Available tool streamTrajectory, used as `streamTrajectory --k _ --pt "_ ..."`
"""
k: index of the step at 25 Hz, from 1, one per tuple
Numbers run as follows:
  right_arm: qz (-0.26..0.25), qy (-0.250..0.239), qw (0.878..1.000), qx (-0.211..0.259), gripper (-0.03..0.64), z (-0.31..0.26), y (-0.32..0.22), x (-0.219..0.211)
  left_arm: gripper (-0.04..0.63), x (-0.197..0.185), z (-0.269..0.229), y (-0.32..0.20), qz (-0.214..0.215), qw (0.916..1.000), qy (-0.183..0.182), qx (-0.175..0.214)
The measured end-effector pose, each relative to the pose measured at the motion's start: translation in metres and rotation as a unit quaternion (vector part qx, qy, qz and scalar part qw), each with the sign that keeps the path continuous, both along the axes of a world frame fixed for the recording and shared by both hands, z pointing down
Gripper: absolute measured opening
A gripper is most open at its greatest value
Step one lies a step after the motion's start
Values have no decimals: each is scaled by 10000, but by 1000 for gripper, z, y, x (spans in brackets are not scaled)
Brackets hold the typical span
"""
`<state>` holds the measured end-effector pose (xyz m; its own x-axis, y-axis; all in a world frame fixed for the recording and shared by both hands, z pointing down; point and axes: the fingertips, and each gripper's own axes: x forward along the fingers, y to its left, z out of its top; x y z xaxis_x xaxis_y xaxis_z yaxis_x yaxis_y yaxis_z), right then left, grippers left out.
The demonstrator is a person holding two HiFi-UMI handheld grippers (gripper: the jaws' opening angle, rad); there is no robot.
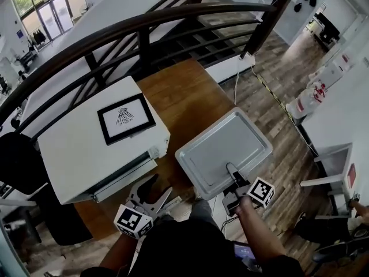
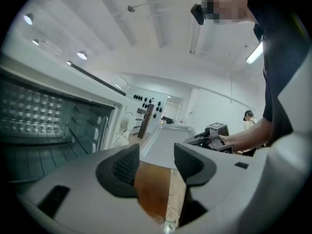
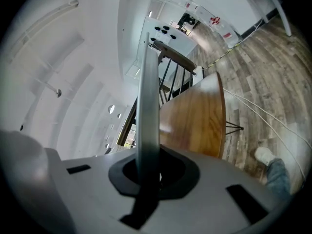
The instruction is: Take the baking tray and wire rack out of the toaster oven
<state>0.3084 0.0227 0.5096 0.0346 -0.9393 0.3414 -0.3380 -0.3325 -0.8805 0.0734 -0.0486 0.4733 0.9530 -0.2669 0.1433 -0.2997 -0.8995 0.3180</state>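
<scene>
— So, where is the baking tray (image 1: 225,149)?

— Out of the toaster oven (image 1: 92,143), to the oven's right. It lies flat, partly over the wooden tabletop (image 1: 184,97) and partly over the plank floor (image 1: 277,126). Whether it touches the tabletop I cannot tell.

— What has hold of it?

— The right hand-held gripper (image 1: 232,171). Its jaws are pinched together on the tray's near rim. In the right gripper view the tray (image 3: 147,106) runs edge-on up from between the closed jaws of that hand-held gripper (image 3: 148,172), with the tabletop (image 3: 195,126) beyond it.

— And the other one?

— The left hand-held gripper (image 1: 157,190) sits near the oven's lowered door (image 1: 124,178), touching nothing. In the left gripper view its jaws (image 2: 156,165) stand well apart, with only bare tabletop (image 2: 151,194) showing in the gap. Farther off, that view catches the tray (image 2: 168,143) and the right hand-held gripper (image 2: 209,138) on it.

— Anything inside the oven?

— The left gripper view looks into the open oven (image 2: 73,106), and the wire rack (image 2: 44,129) is in there, lying level across the cavity. On the oven's white top lies a black-framed card (image 1: 125,118).
</scene>
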Motion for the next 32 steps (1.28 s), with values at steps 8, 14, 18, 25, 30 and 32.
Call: streamTrajectory --k 8,14,18,25,30,32 --pt "-629 23 9980 36 6 16 -84 55 222 46 -4 -17 -597 9982 67 -27" --pt "-1242 -338 9916 -115 5 36 -139 82 222 93 -10 -23 -1320 9911 145 -75" --pt "-1635 -627 9843 -207 5 52 -171 94 221 127 -7 -29 -1658 9859 142 -176" --pt "-2438 -682 9657 -585 6 83 -199 94 221 144 3 -38 -2058 9782 136 -245" --pt "-3322 -609 9349 -1091 6 110 -219 92 221 141 6 -45 -2367 9711 -103 -301" --pt "-3682 -628 9189 -1270 6 116 -228 87 221 140 7 -47 -2471 9685 -137 -272"
